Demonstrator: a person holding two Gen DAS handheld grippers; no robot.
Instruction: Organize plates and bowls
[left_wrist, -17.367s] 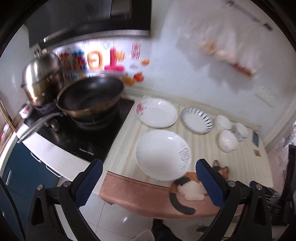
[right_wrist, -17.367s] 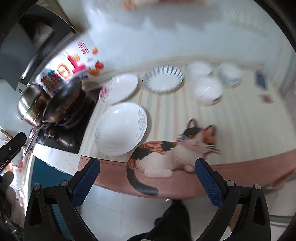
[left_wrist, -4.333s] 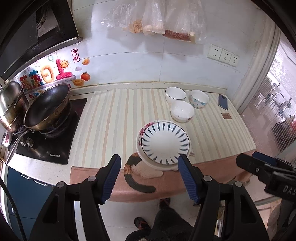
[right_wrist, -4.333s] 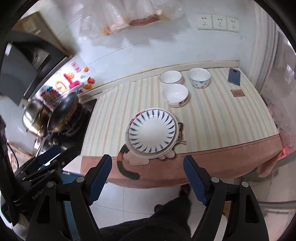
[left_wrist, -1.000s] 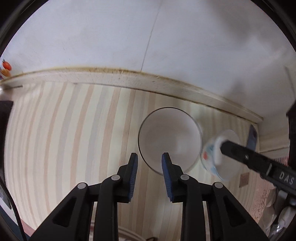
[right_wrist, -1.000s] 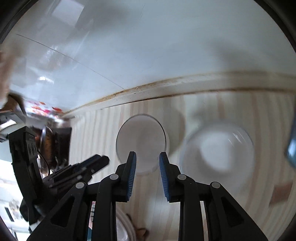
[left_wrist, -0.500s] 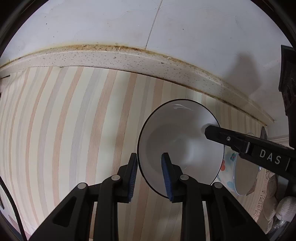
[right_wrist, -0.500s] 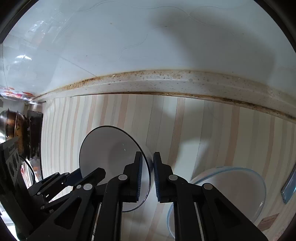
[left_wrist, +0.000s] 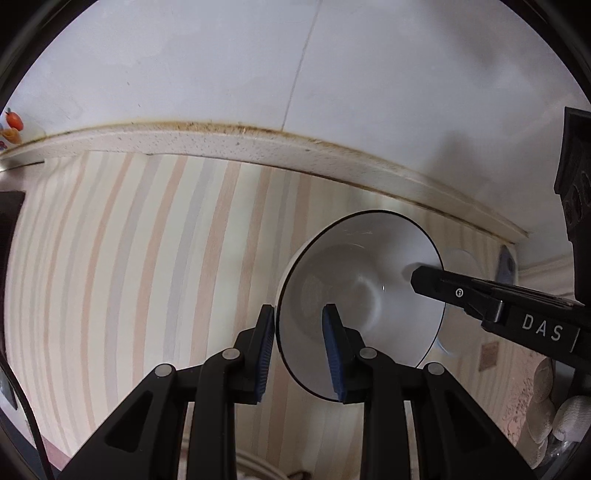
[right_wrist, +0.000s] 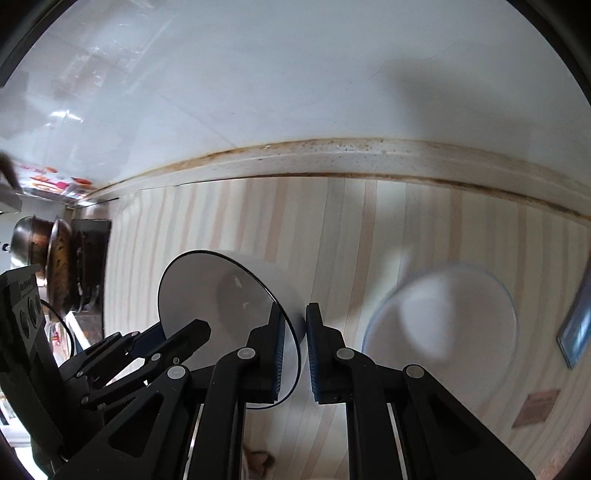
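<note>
A white bowl with a thin dark rim is tilted above the striped counter. My left gripper is shut on its left rim, one pad outside the wall and one inside. My right gripper is shut on the opposite rim of the same bowl. In the left wrist view its black finger reaches in from the right. In the right wrist view the left gripper shows at the lower left, partly hidden by the bowl. A second bowl with a blue rim rests blurred on the counter to the right.
A speckled backsplash strip and the white wall close off the counter just behind the bowls. A phone and a small brown square lie at the right. The wok and steel pot stand on the stove far left.
Over the last second my right gripper narrowed onto the white bowl's rim. Since then the counter and wall have slid behind the bowl, which keeps its place between both grippers.
</note>
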